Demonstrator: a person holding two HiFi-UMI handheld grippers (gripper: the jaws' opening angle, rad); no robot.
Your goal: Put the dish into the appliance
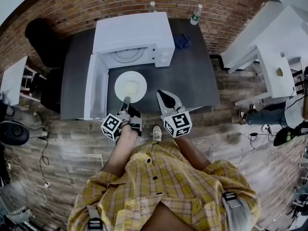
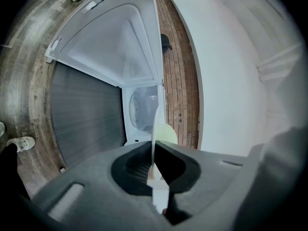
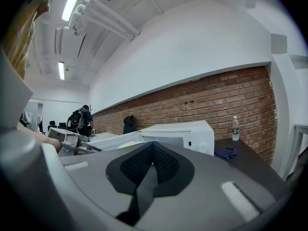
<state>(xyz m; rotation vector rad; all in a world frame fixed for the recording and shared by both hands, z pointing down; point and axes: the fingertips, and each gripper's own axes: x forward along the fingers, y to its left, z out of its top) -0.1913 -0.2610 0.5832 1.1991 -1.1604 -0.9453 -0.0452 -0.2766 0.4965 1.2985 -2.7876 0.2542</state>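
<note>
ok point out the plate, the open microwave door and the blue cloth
plate (image 1: pixel 130 85): head view, centre of its face
microwave door (image 1: pixel 97 88): head view, middle of its inner panel
blue cloth (image 1: pixel 182 41): head view, middle of the bundle

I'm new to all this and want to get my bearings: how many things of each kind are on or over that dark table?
Microwave oven: 1
White plate: 1
Plastic bottles: 2
Blue cloth: 1
Total: 5
</note>
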